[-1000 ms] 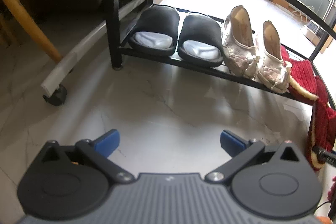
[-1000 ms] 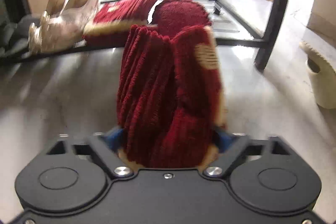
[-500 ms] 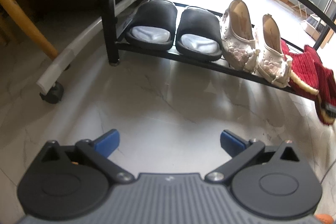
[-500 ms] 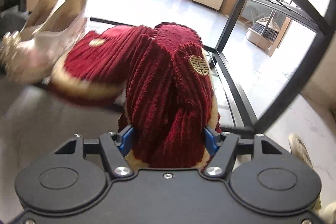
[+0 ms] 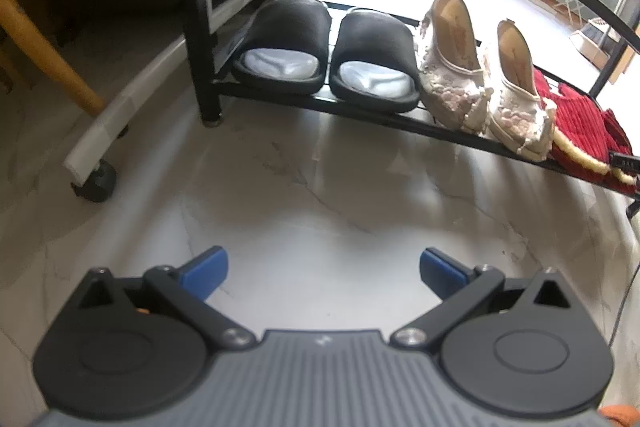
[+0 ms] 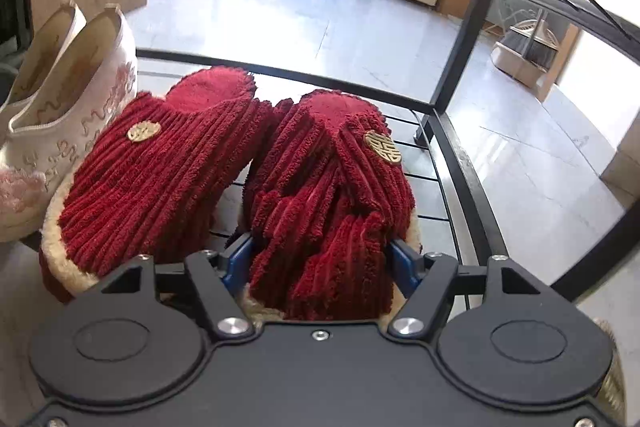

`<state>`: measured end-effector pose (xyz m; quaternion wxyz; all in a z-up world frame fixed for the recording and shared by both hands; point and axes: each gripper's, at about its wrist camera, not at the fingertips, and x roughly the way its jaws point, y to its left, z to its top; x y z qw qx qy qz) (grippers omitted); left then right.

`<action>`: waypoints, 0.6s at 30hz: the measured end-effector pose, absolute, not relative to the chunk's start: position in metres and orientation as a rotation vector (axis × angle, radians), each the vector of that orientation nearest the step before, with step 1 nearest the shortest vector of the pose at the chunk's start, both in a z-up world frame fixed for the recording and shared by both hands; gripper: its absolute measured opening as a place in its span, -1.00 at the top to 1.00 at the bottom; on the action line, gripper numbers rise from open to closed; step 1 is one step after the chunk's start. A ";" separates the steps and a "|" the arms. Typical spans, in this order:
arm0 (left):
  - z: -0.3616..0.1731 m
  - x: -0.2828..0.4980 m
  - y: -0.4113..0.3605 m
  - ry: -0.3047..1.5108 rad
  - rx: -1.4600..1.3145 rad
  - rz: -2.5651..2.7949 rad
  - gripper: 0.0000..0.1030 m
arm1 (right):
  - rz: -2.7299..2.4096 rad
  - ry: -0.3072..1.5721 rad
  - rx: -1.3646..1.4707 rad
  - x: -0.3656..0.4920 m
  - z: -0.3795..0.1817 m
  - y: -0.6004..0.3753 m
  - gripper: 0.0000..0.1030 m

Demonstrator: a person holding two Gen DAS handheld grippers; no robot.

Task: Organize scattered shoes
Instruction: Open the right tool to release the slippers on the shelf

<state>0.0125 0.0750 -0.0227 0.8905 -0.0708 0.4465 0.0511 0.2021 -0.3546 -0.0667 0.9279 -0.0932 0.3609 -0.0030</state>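
A black metal shoe rack (image 5: 360,105) holds a pair of black slides (image 5: 288,43), a pair of white embroidered shoes (image 5: 452,67) and a red plush slipper (image 5: 576,123) on its bottom shelf. In the right wrist view that slipper (image 6: 160,179) lies beside the white shoe (image 6: 80,115). Its mate (image 6: 332,187) rests on the shelf wires right of it, still crumpled between the pads of my right gripper (image 6: 322,261), whose jaws are opening. My left gripper (image 5: 324,269) hovers open over the marble floor in front of the rack, with nothing between its fingers.
The rack's right rim (image 6: 472,187) and upright post run close beside the held slipper, with an upper shelf bar overhead. Left of the rack stand a wooden leg (image 5: 44,47) and a white bar on a caster (image 5: 96,183). Pale marble floor (image 5: 320,207) spreads before the rack.
My right gripper carried the red slipper from above the floor onto the shelf beside its mate, and its jaws have widened. The left gripper stayed open and nearly still.
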 end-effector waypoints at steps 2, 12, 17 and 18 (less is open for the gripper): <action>-0.020 0.011 0.073 0.907 -0.134 0.103 -0.99 | -0.029 0.750 -0.168 0.197 -0.063 -0.352 -0.91; -0.004 0.004 0.074 0.823 -0.070 0.135 -0.99 | -0.110 0.766 -0.153 0.135 -0.018 -0.302 -1.00; 0.003 0.001 0.086 0.790 -0.093 0.190 -0.99 | -0.090 0.746 -0.082 0.099 0.019 -0.267 -1.00; 0.004 0.000 0.089 0.783 -0.106 0.199 -0.99 | -0.086 0.739 -0.076 0.094 0.025 -0.259 -1.00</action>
